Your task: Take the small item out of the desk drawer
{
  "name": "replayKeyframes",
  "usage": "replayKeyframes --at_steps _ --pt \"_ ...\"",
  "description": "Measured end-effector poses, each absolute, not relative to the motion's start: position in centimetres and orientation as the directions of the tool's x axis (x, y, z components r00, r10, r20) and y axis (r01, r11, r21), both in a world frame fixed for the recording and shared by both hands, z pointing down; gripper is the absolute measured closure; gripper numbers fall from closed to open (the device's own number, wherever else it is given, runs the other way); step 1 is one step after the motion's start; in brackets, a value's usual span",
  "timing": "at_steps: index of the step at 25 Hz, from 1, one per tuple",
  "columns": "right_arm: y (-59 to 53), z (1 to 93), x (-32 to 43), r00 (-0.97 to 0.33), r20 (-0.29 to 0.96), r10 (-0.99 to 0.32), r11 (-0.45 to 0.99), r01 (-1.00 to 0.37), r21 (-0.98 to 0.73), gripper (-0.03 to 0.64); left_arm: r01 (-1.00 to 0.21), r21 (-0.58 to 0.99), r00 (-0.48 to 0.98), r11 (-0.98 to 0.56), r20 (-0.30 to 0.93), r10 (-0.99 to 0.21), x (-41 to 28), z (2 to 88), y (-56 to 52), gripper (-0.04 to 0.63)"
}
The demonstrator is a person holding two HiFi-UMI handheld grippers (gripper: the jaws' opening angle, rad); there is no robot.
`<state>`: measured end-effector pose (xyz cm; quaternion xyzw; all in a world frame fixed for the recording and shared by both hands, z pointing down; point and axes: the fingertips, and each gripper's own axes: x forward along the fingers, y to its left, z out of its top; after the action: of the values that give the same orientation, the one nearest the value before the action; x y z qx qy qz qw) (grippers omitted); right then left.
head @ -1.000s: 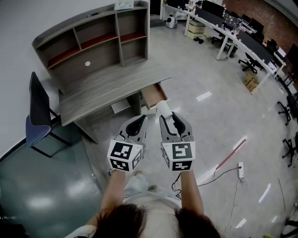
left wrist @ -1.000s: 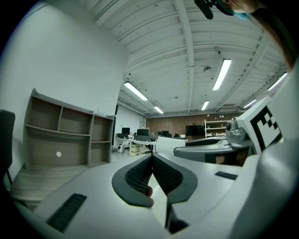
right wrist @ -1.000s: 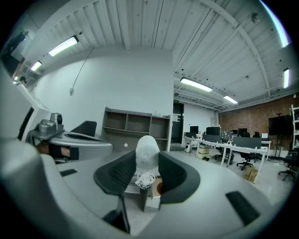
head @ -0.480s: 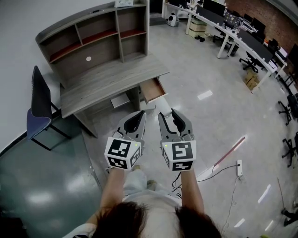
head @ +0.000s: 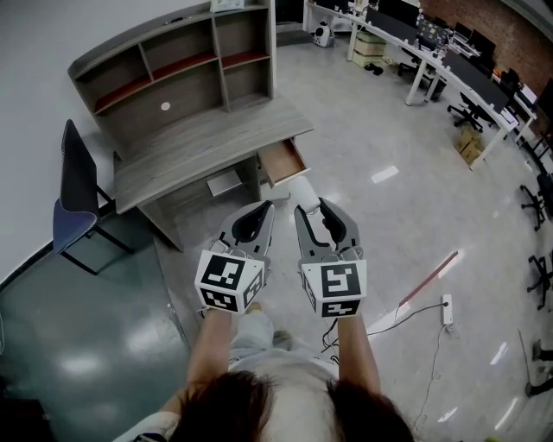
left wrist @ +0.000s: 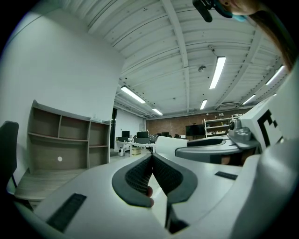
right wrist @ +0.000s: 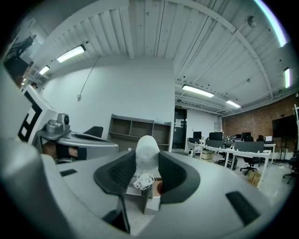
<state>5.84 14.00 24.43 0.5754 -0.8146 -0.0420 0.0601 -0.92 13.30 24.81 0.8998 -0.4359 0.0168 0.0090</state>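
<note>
Your right tool (right wrist: 145, 168) grips the small white item (right wrist: 147, 148) clear of the open drawer (head: 281, 162), your unneeded left tool (left wrist: 152, 161) closed empty.

Held level side by side, left claw (head: 267, 206) closed tight, right claw (head: 311, 207) clamping.

Place: you stand in an open-plan office.
Far end: rows of desks (head: 425, 67) with monitors (head: 396, 17), swivel chairs (head: 460, 114).
Overhead: strip lights (left wrist: 217, 72).
Near you: wooden table (head: 207, 147) with shelves (head: 173, 73).
</note>
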Motion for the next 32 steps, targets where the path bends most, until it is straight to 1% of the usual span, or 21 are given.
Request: replayKeyframes --at_steps 11,32 --pt "13.8 24.1 6.8 -0.314 0.041 -0.948 0.317 -0.938 0.139 0.456 -0.768 -0.015 0.639 -0.640 0.041 -0.768 0.1 24.5 13.1 0.578" --pt "7.6 24.6 6.0 -0.289 0.076 -0.954 0.298 -0.941 0.161 0.456 -0.757 0.006 0.653 -0.654 0.057 -0.755 -1.2 25.0 6.4 0.578"
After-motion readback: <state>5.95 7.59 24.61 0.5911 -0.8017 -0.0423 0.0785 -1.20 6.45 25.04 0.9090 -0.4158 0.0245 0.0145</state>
